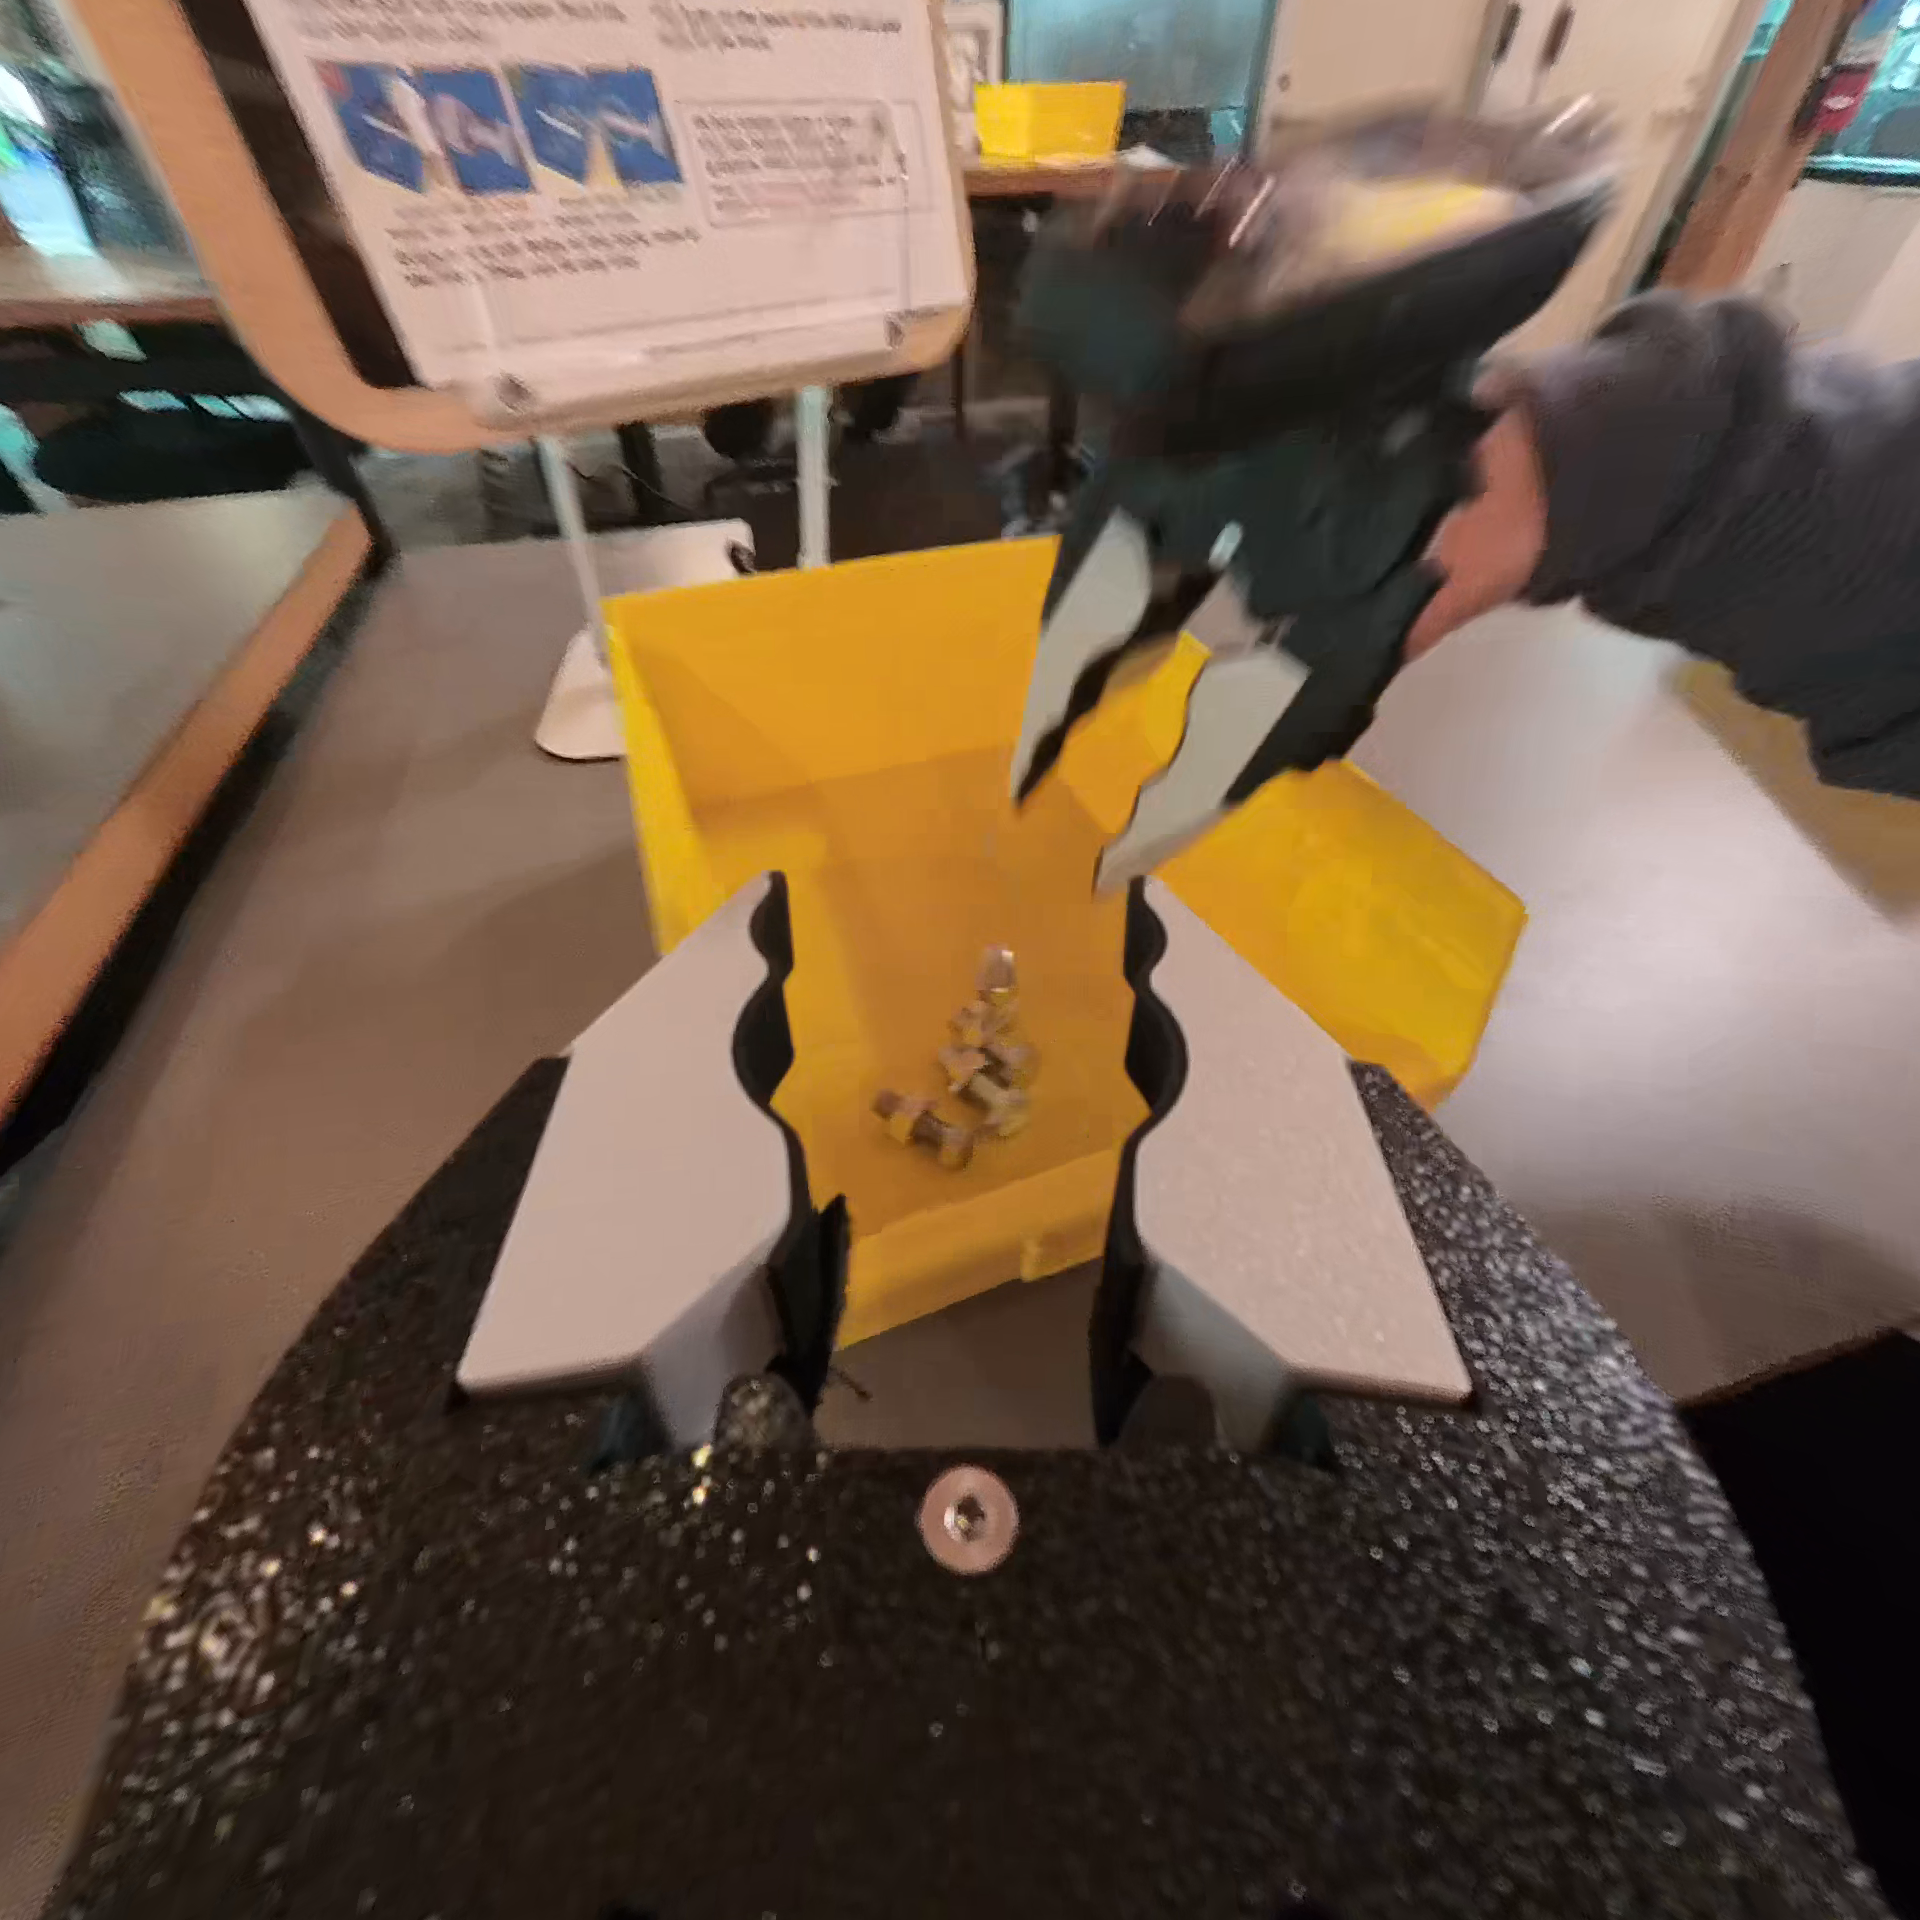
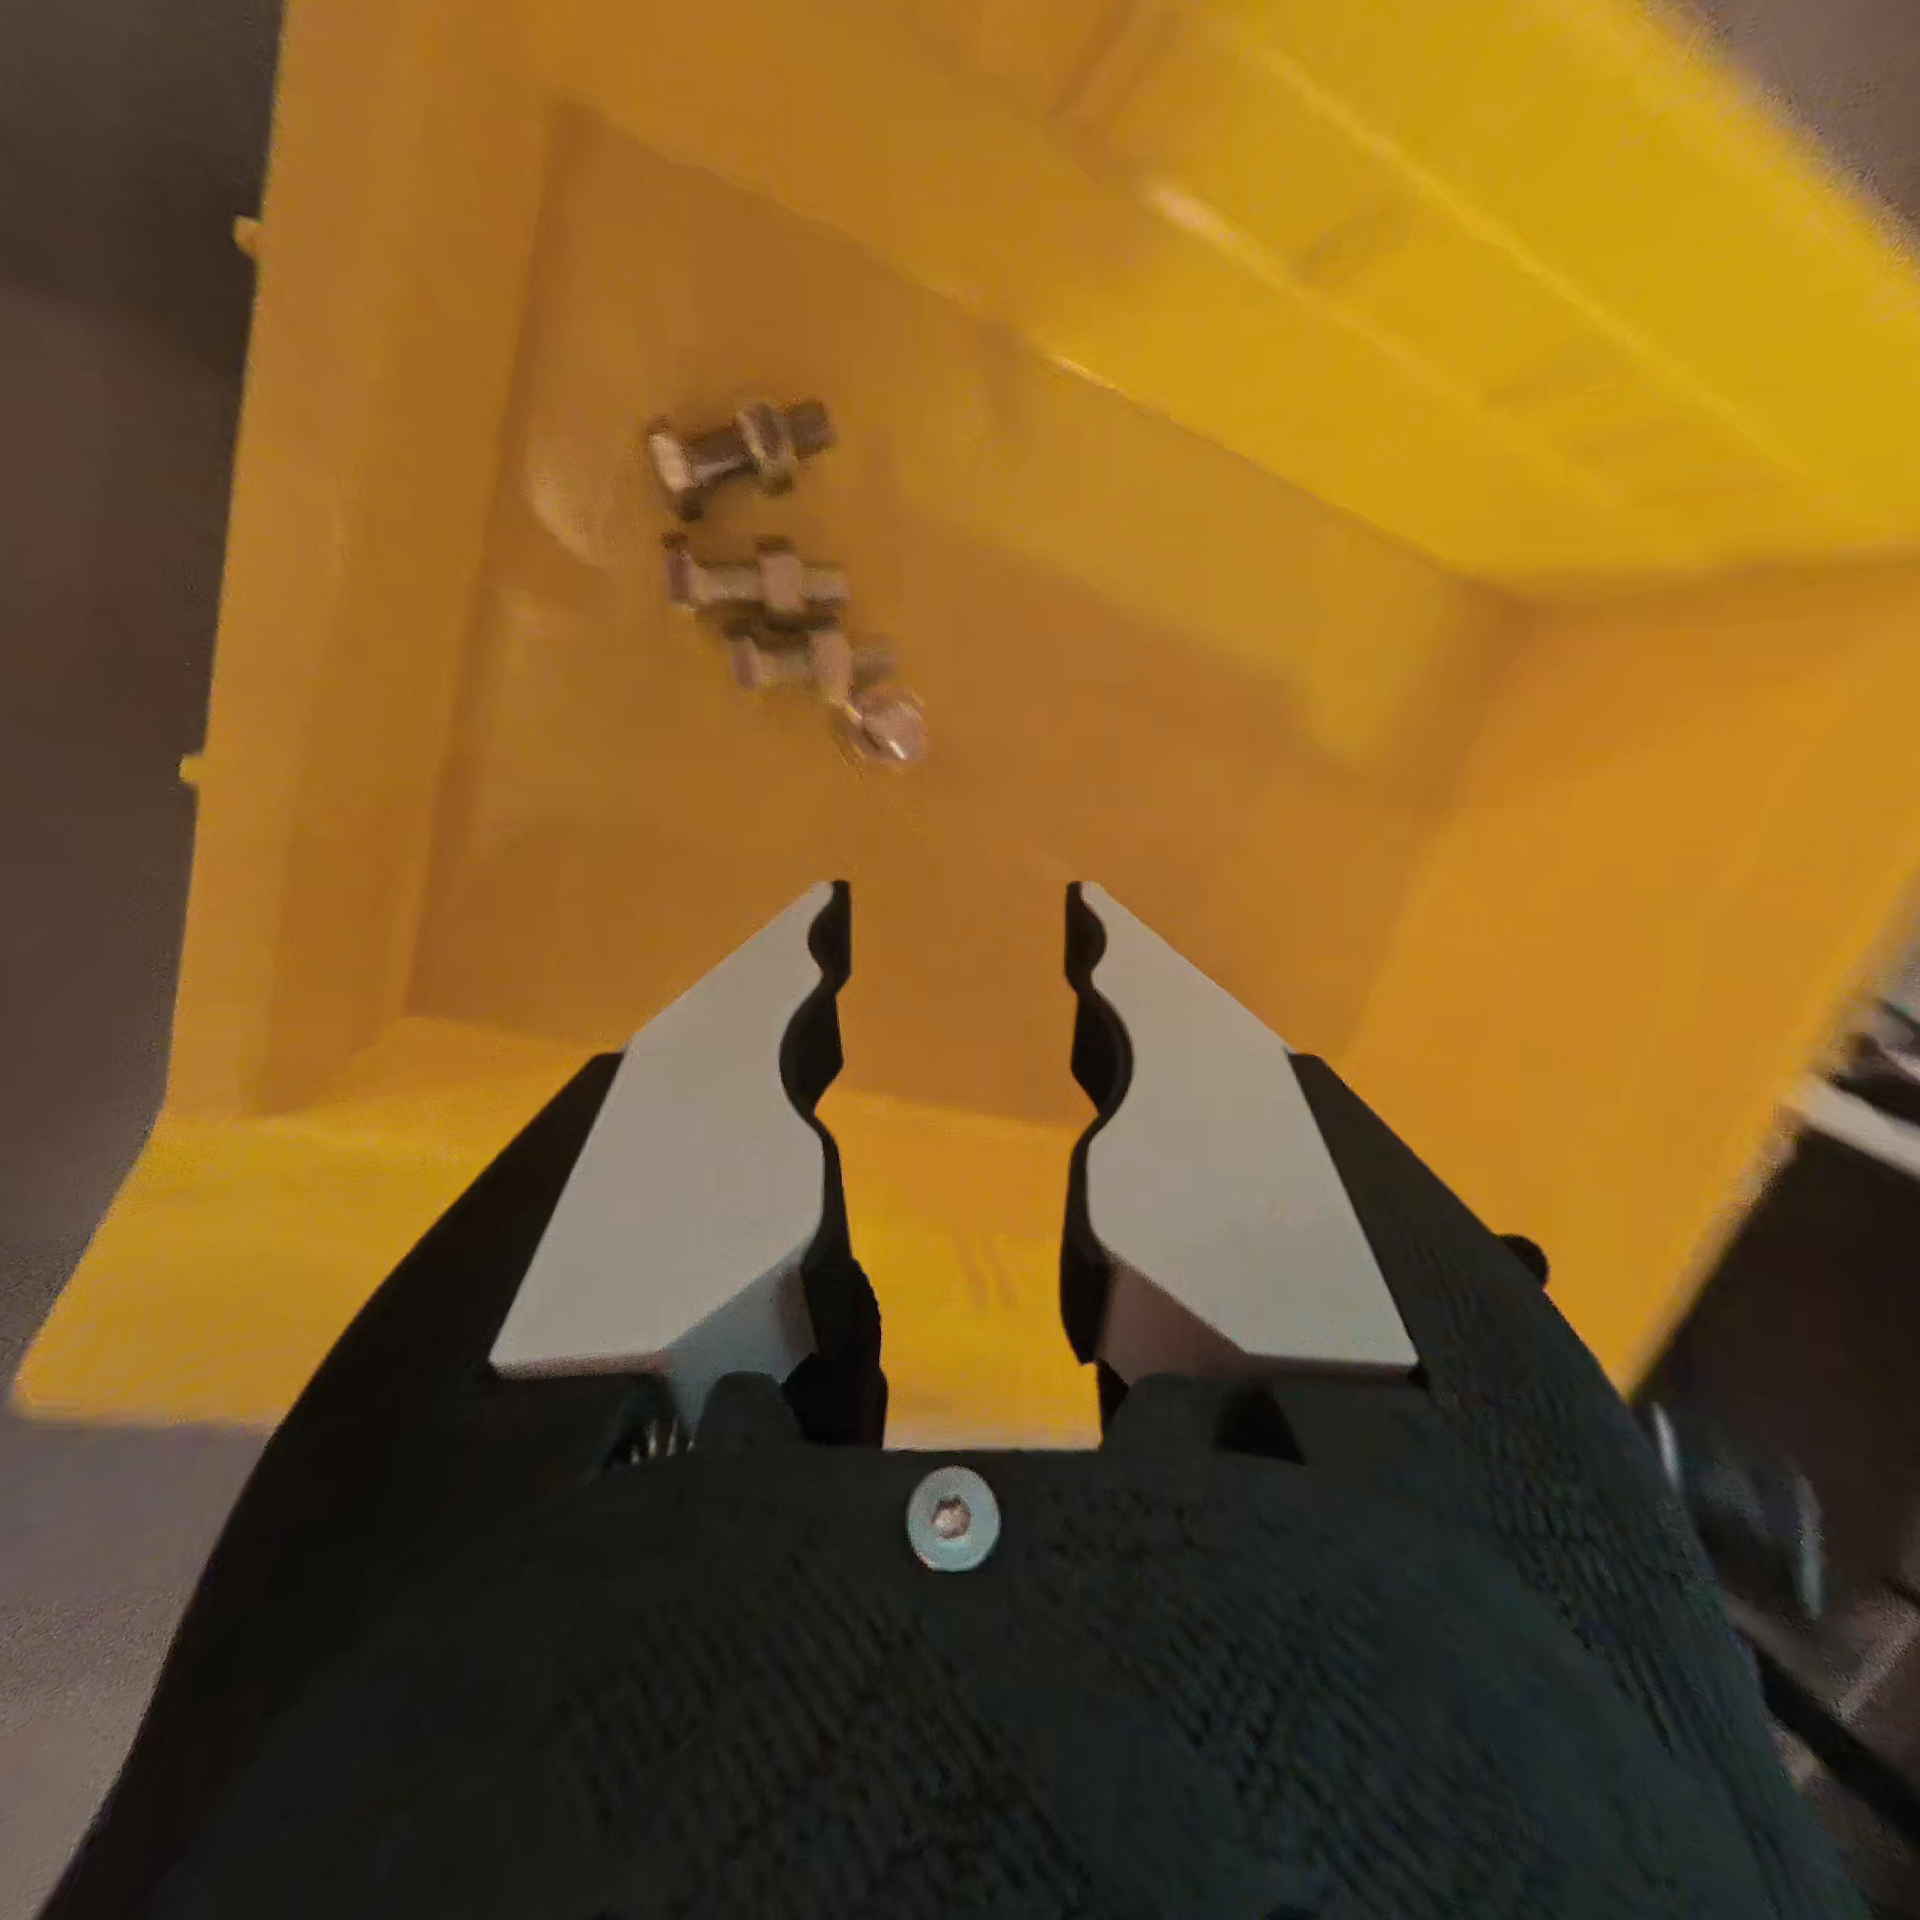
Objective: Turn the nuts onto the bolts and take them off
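Several metal bolts with nuts on them (image 1: 966, 1060) lie in a small pile on the floor of a yellow bin (image 1: 831, 727). The pile also shows in the right wrist view (image 2: 779, 592), inside the same bin (image 2: 1351, 364). My left gripper (image 1: 958, 894) is open and empty, held low in front of the bin, above its near wall. My right gripper (image 2: 958, 894) is open and empty, pointing down into the bin, short of the pile. It also shows in the left wrist view (image 1: 1070, 842), above the bin's right side, held by a hand (image 1: 1486, 540).
The bin stands on a grey table (image 1: 364, 935). A white instruction board (image 1: 623, 187) on a stand rises behind the bin. Another yellow bin (image 1: 1049, 120) sits on a far table. A grey sleeve (image 1: 1714, 499) comes in from the right.
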A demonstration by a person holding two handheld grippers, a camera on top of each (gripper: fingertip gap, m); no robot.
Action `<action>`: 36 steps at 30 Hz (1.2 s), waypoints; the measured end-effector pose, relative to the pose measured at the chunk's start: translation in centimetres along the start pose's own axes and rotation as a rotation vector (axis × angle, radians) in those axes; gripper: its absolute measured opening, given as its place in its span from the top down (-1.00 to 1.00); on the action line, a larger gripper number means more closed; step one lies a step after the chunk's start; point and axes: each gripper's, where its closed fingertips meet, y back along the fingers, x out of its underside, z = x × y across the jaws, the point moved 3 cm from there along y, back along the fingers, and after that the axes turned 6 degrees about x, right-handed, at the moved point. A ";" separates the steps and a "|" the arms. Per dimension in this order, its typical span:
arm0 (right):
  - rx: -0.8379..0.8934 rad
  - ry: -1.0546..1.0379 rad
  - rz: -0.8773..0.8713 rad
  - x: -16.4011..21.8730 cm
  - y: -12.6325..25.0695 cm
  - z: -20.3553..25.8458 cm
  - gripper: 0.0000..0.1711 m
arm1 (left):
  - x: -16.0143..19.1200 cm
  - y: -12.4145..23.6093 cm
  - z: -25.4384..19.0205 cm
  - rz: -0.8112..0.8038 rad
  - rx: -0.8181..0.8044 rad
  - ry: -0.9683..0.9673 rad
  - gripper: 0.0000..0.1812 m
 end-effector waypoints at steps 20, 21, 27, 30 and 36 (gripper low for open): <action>1.168 -0.561 -0.749 23.1 13.8 4.1 0.54 | 9.1 -12.1 -0.2 0.723 0.032 0.224 0.68; 1.150 -0.552 -0.760 22.9 13.6 4.1 0.54 | 9.4 -12.2 -0.3 0.745 0.035 0.225 0.68; 1.102 -0.570 -0.788 22.5 12.9 4.1 0.54 | 9.2 -12.8 -0.5 0.775 0.024 0.108 0.82; 1.100 -0.577 -0.809 22.5 13.1 4.3 0.56 | 8.1 -12.7 -0.4 0.742 -0.046 -0.043 0.82; 1.206 -0.613 -0.844 24.3 15.6 4.0 0.58 | -2.1 -13.0 -7.4 0.330 -0.039 -0.264 0.82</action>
